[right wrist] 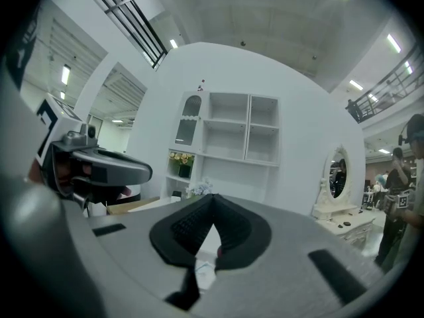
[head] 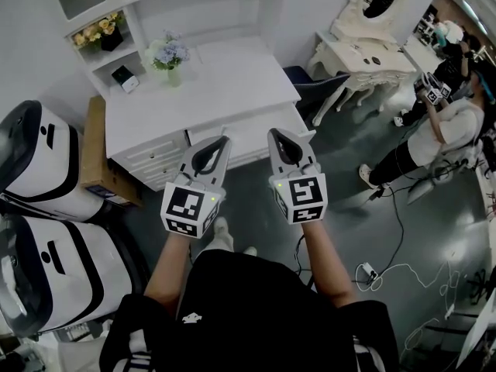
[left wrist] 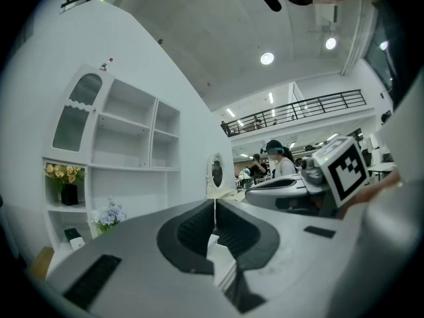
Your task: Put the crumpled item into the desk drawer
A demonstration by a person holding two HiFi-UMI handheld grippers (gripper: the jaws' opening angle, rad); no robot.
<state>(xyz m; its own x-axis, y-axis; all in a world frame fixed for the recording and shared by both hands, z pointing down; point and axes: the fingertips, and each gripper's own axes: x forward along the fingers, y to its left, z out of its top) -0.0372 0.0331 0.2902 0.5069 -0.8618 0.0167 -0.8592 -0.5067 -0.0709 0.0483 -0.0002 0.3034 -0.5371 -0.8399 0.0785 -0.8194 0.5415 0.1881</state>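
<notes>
Both grippers point level at the desk (head: 232, 76), side by side in front of it. The left gripper (head: 225, 140) has its jaws pressed together with nothing between them, and so does the right gripper (head: 273, 133). Their own views confirm it, with the tips meeting on the left (left wrist: 214, 201) and the right (right wrist: 212, 196).

The crumpled item can't be made out on the desk, beside it, or in either gripper. The drawer (head: 256, 134) runs along the desk's front edge, long axis crosswise to both grippers, and looks closed. Both tips sit just short of it, the right one nearer its middle and the left at its left end. The right looks better placed to pull it.
</notes>
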